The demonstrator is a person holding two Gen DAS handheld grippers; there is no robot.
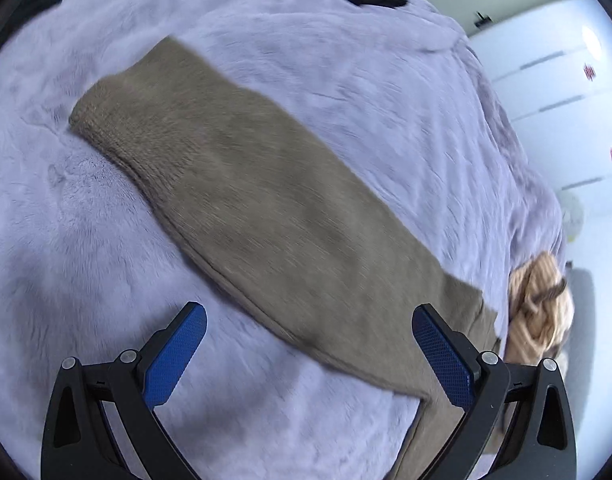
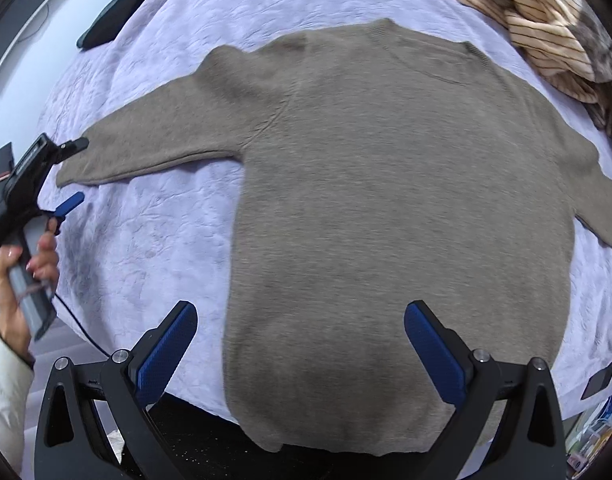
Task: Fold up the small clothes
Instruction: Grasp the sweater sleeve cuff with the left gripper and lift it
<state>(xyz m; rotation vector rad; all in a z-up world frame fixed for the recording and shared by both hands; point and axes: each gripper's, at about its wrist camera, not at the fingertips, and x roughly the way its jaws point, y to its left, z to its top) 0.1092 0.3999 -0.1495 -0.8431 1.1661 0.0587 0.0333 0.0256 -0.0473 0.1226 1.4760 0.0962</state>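
My left gripper (image 1: 310,354) jaws wide apart, nothing held, over sleeve (image 1: 241,200) near its cuff. My right gripper (image 2: 301,354) also spread, empty, above hem of brown sweater (image 2: 386,200), laid flat on lilac blanket (image 2: 153,240). Striped garment (image 2: 546,28) bunched beyond collar.

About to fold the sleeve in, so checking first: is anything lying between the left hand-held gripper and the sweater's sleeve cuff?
Nothing visible. The left hand-held gripper is open right beside the sleeve cuff of the brown sweater, with only bare lavender blanket around it. The striped garment lies beyond the collar, clear of it.
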